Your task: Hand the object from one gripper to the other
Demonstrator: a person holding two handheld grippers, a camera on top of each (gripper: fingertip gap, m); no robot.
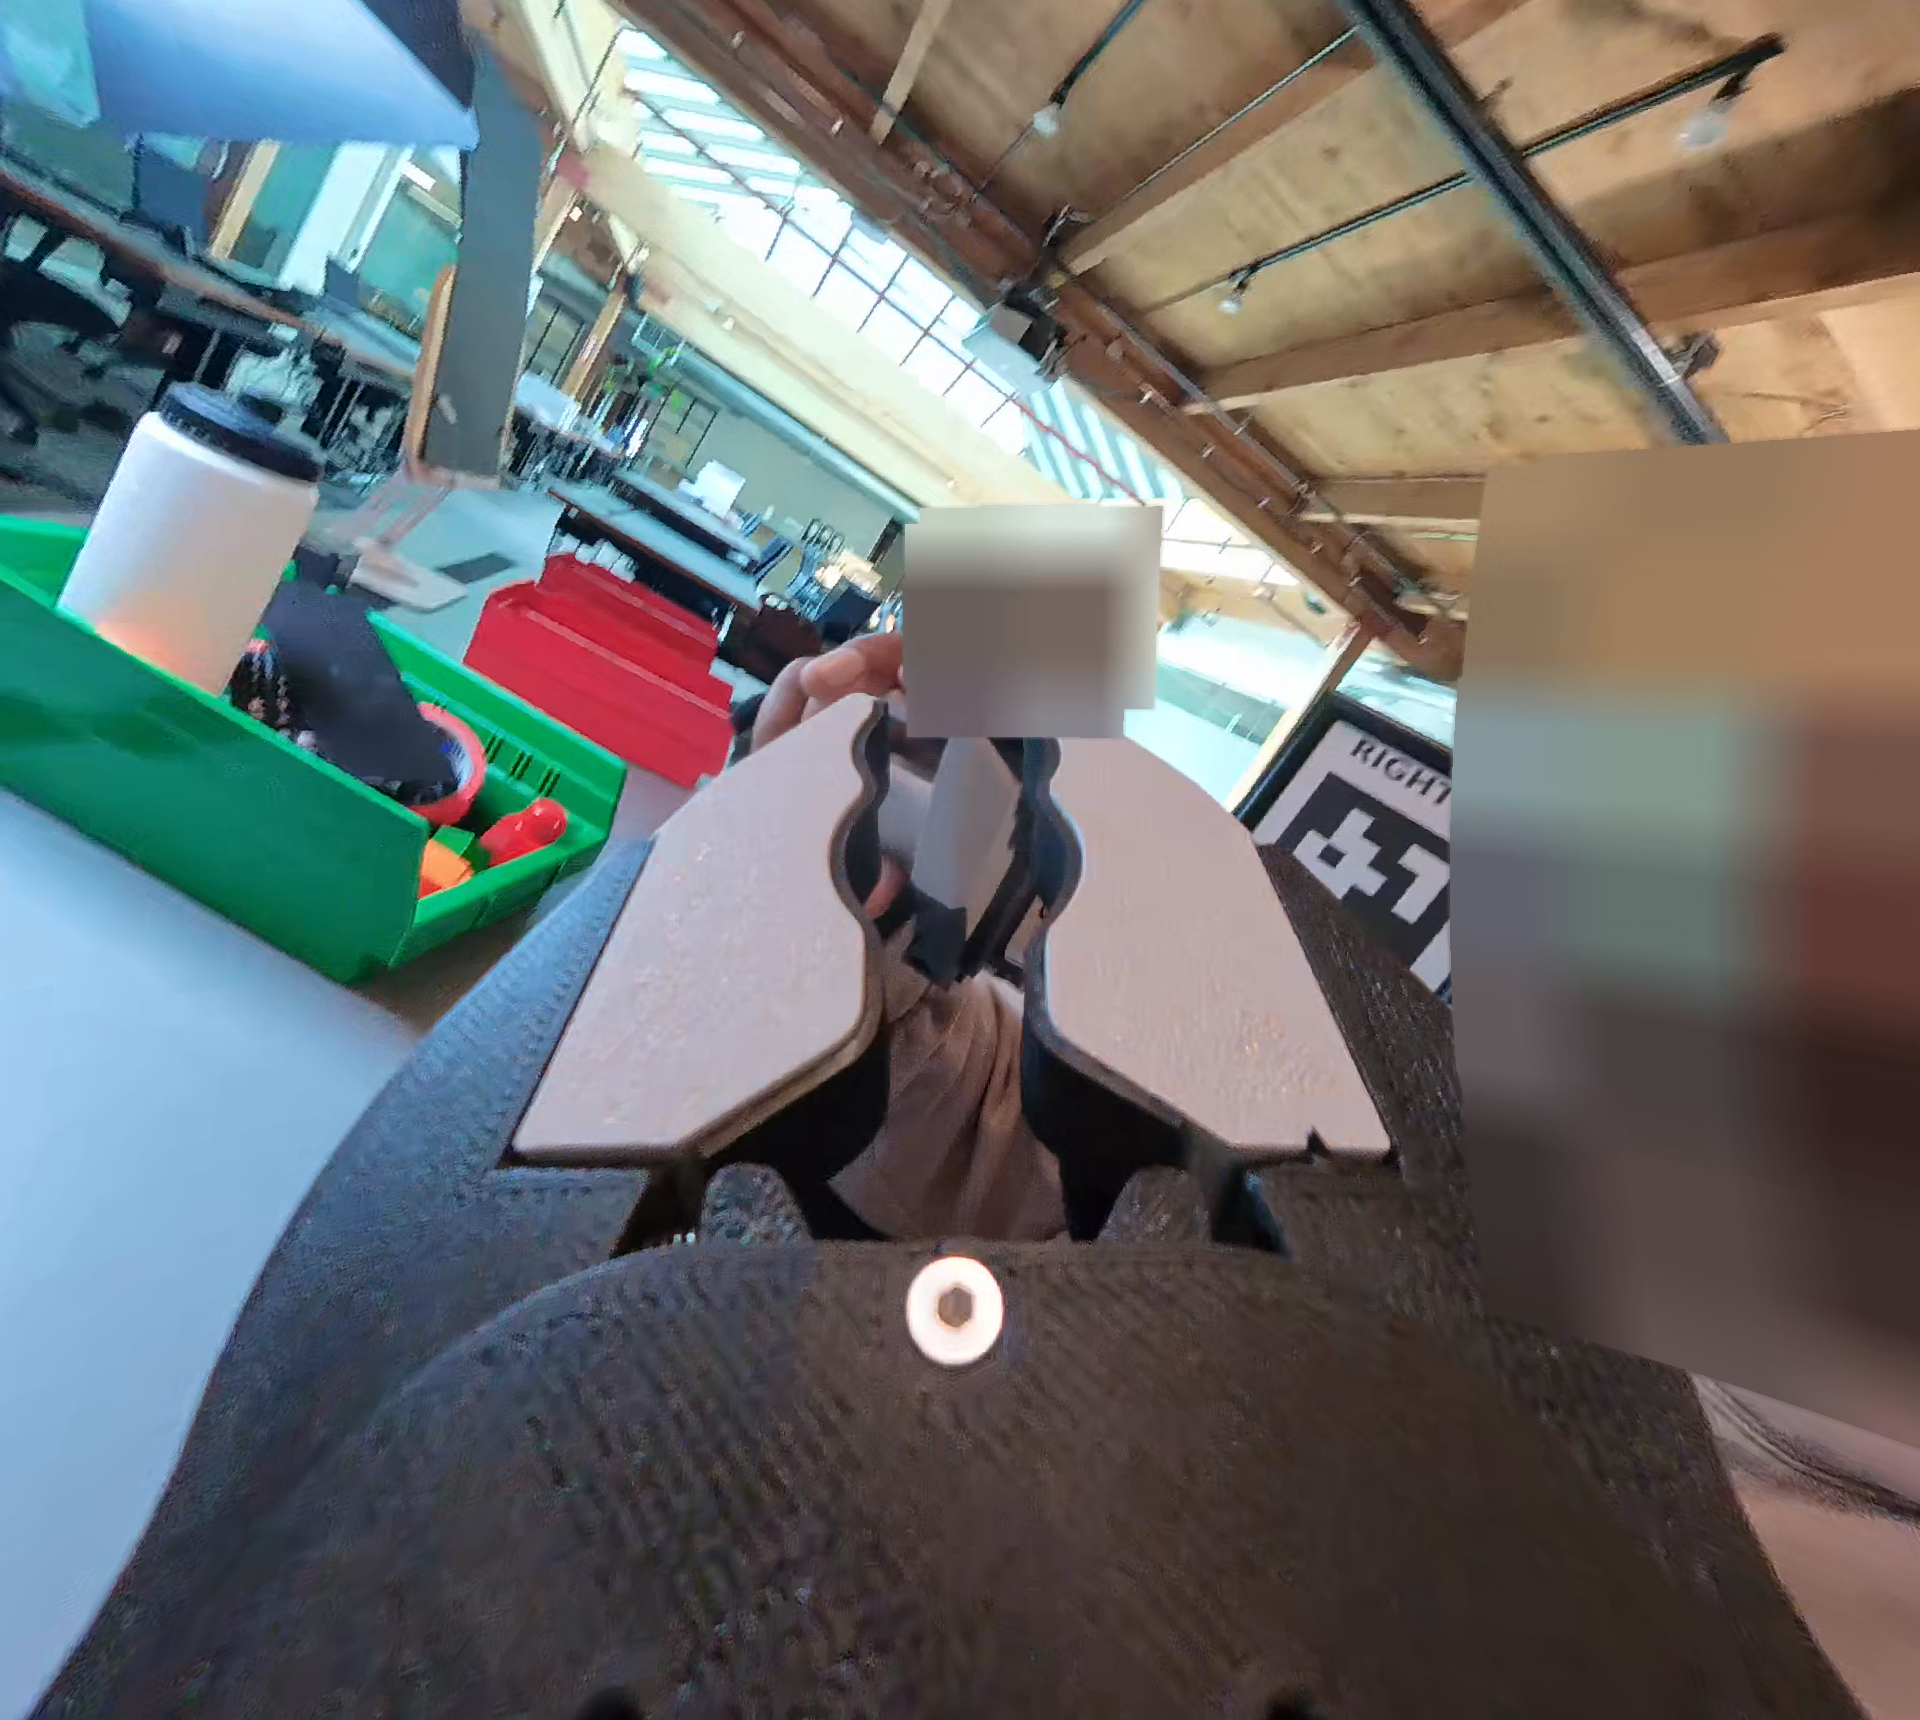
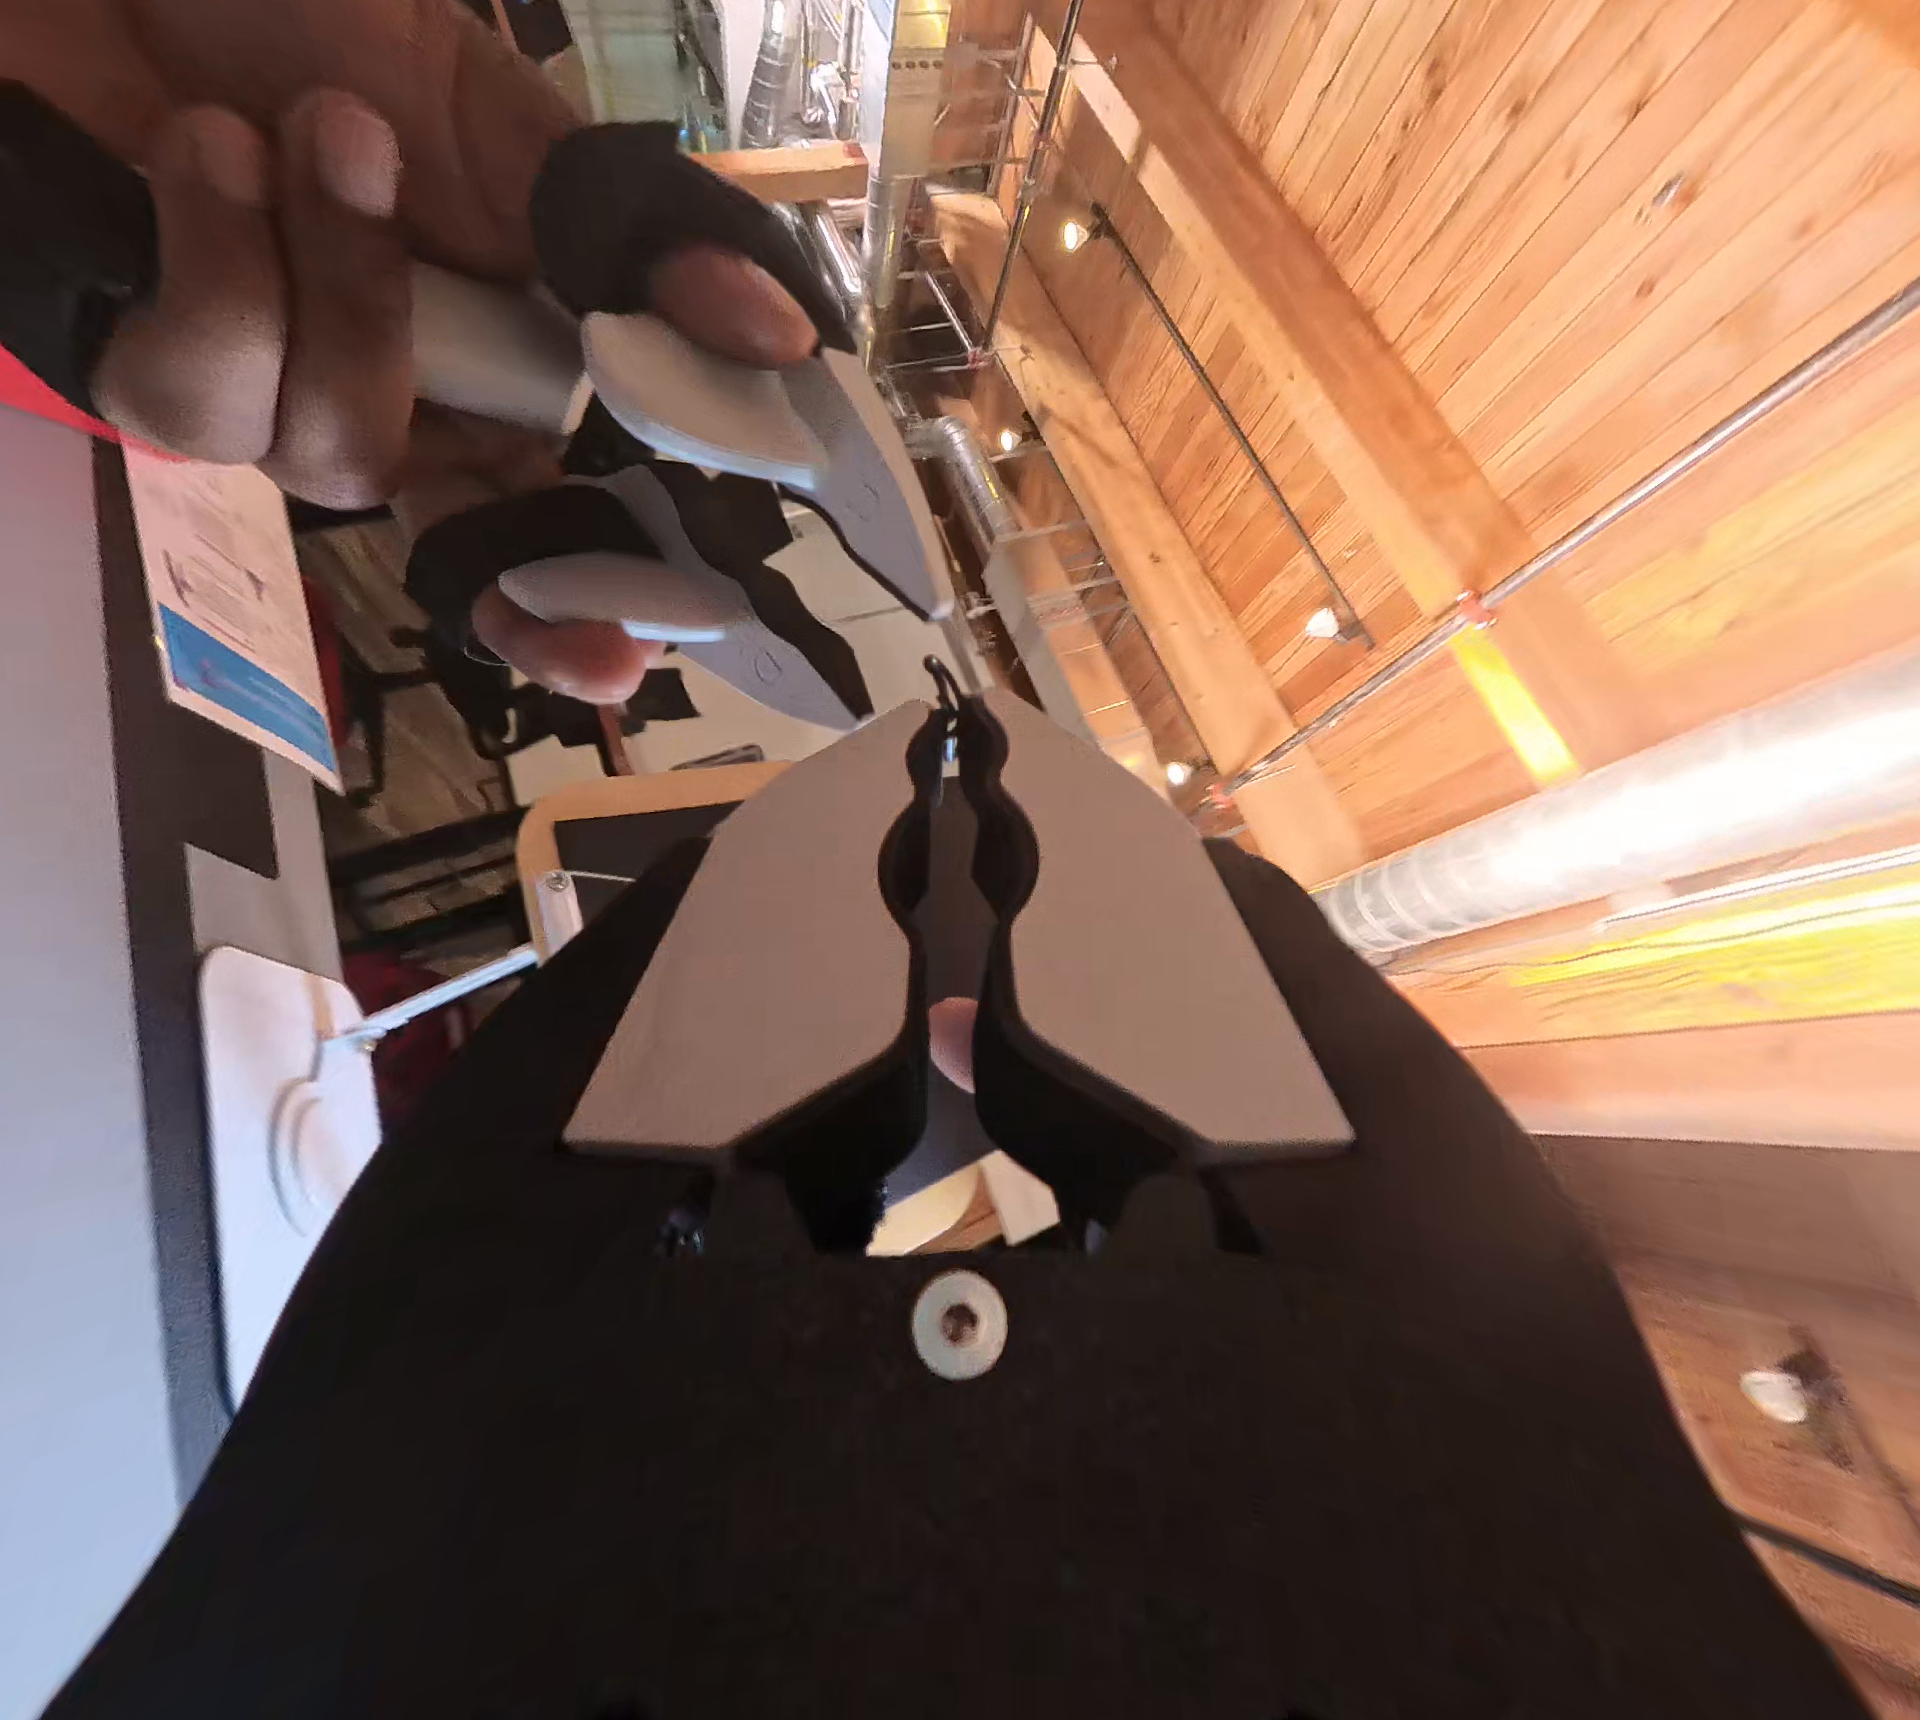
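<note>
Between the tips of your right gripper (image 2: 948, 714) sits the object (image 2: 943, 751), a thin black piece. Its small hooked end pokes out just past the tips. The right jaws are pressed together on it, with only a narrow slit left between their wavy inner edges. That gripper points up toward the wooden ceiling (image 2: 1455, 216).

Your left gripper (image 1: 958, 735) has its jaws apart, and a clear gap runs down between them. Grey and black parts show in that gap, but they are too muddled to name. In the right wrist view your left hand (image 2: 260, 236) holds that gripper at the upper left. Its two grey pointed fingers (image 2: 883, 517) are spread, with their tips just beside the right gripper's tips and the object. You cannot tell from either view whether they touch the object.

Toward the far left of the grey worktop (image 1: 125, 1099) stands a green bin (image 1: 208, 797). A white bottle (image 1: 187, 548) stands upright in it among small red and black items. A red bin (image 1: 613, 662) lies just past it.
</note>
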